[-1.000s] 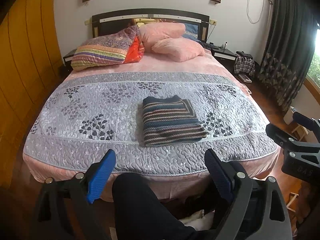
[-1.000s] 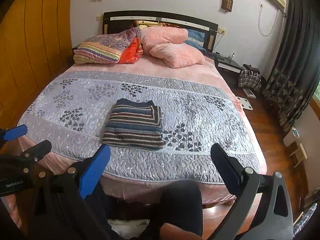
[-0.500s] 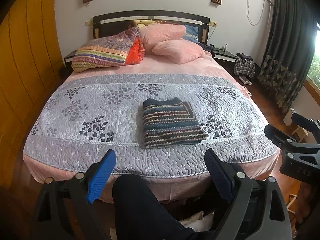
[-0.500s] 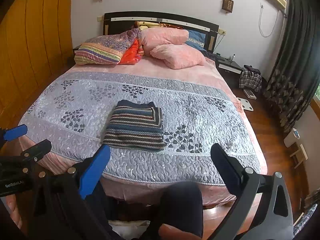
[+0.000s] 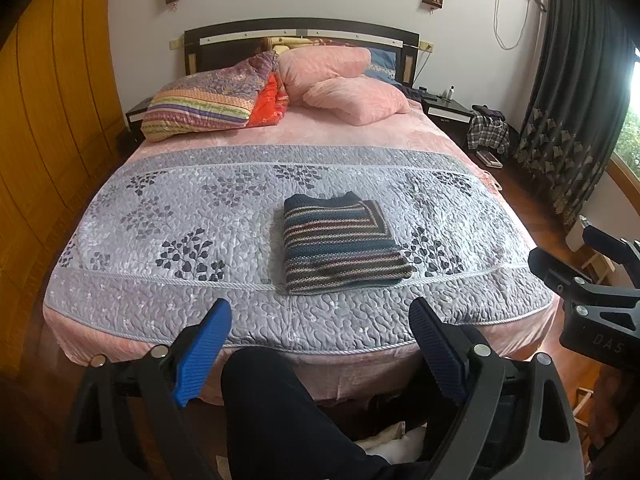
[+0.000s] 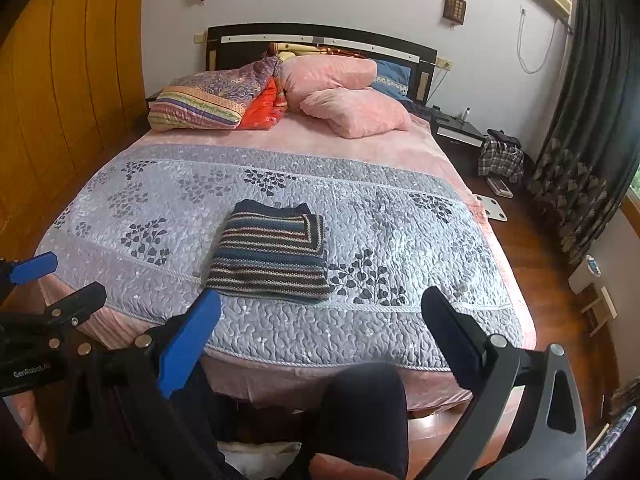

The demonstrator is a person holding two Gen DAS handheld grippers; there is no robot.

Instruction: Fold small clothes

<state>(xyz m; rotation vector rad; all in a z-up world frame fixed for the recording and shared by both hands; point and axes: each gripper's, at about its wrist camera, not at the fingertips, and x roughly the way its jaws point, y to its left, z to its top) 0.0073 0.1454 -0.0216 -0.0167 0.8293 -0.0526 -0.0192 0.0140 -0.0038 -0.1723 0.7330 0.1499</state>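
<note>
Lying near the foot of the bed, on the grey quilted bedspread [image 5: 168,208], a striped knit sweater [image 5: 340,246] is seen already folded into a compact, roughly square stack, its dark neckline turned toward the pillows [image 5: 352,98]. Nothing else rests on it or touches it.

Both tools are held back over the person's knees, well apart from the garment. The left gripper [image 5: 320,344] is spread wide with nothing between its fingers, and the right gripper [image 6: 320,336] is likewise fully parted and empty.

The knit is judged to be soft, limp and fairly light, with enough bulk to keep its layers together but no stiffness of its own. It is not thought fragile or slippery, though the loose weave could snag on a fingertip. If it has to be lifted or tidied, the thick folded edge nearest the foot of the bed is best pinched through all layers, one side per gripper, so the stack is not pulled open.
</note>
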